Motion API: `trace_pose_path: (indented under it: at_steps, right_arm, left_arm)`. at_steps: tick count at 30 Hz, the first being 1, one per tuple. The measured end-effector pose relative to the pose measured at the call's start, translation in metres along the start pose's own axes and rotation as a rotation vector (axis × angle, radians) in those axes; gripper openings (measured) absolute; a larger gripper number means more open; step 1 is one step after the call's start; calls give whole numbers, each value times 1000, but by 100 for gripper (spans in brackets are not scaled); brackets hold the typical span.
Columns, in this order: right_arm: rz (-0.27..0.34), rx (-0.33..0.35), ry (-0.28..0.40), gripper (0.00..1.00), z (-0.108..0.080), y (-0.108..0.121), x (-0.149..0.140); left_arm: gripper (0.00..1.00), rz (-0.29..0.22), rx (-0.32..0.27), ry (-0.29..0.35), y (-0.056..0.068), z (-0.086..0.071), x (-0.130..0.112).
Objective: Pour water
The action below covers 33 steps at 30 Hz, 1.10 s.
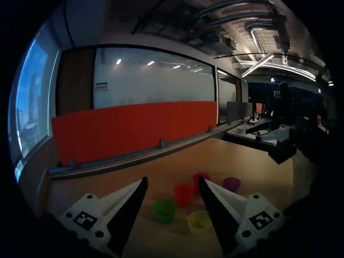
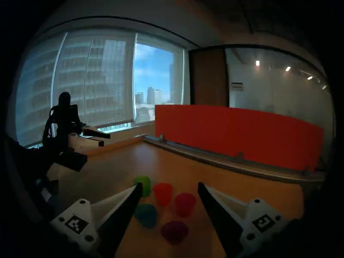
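Note:
Several small plastic cups stand in a cluster on the wooden table (image 1: 241, 159). In the left gripper view I see a green cup (image 1: 164, 210), an orange-red cup (image 1: 183, 193), a crimson cup (image 1: 202, 176), a purple cup (image 1: 231, 184) and a yellow cup (image 1: 199, 221). My left gripper (image 1: 172, 178) hovers open above them, holding nothing. In the right gripper view the green cup (image 2: 142, 185), red cup (image 2: 163, 192), crimson cup (image 2: 185, 203), a teal cup (image 2: 146, 214) and a magenta cup (image 2: 174, 231) lie below my open, unloaded right gripper (image 2: 169, 185).
An orange divider panel (image 1: 137, 124) with a metal rail runs along the table's far edge. The other gripper (image 1: 271, 133), held by a dark-sleeved arm, is at the right of the left gripper view. In the right gripper view the opposite gripper (image 2: 84, 144) is at the left, before large windows (image 2: 94, 81).

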State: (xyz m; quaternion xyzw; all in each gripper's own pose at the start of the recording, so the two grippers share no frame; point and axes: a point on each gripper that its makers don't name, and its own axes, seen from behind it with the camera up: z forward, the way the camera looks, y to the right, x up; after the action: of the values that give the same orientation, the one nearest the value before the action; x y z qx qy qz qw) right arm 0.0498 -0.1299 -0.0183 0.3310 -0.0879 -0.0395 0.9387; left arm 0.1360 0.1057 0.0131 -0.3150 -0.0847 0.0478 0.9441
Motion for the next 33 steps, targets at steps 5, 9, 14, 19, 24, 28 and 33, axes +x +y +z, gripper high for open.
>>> trace_pose_path:
  at_steps: [5,9,14,19,24,28,33]
  right_arm:
    - [-13,11,-16,99,1,-3,-3]
    - [-19,19,-29,100,3,-4,-7]
    - [-19,33,-49,99,6,-5,-15]
    - [-28,51,-67,100,10,-7,-22]
    - [-41,74,-90,100,16,-11,-31]
    - [-53,93,-117,100,23,-16,-43]
    - [-71,113,-154,99,33,-22,-58]
  left_arm:
    - [86,14,6,-7,0,0,-3]
    - [86,14,3,-13,2,1,-6]
    - [86,19,4,-21,3,2,-12]
    - [86,29,7,-33,4,3,-18]
    - [86,34,9,-32,5,5,-18]
    - [86,34,8,-30,7,7,-19]
    - [86,39,5,-31,9,9,-21]
